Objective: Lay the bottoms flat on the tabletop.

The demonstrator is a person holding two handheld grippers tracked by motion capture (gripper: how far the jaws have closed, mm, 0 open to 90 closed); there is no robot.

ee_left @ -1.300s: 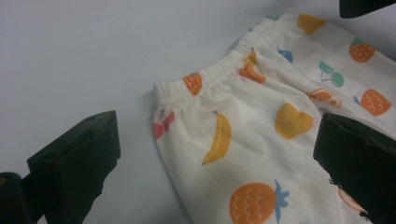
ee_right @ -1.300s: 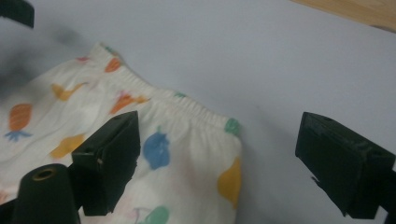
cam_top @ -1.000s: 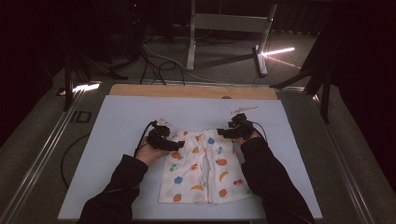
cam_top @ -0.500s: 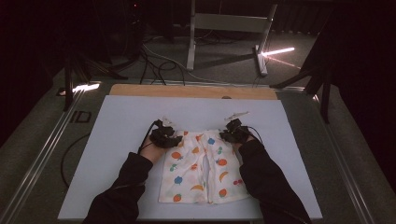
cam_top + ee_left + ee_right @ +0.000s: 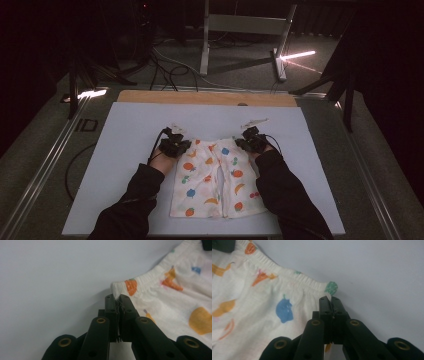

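both grippers' jaws have just closed, left gripper [image 5: 118, 302] and right gripper [image 5: 331, 303] now pinching the shorts [image 5: 216, 180] at the waistband corners; we judge lifting evenly comes next.

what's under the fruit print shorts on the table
The shorts lie flat on the pale blue mat, which shows all around them. Whatever is directly beneath the fabric is covered. Both waistband corners are pinched by the left gripper and right gripper.
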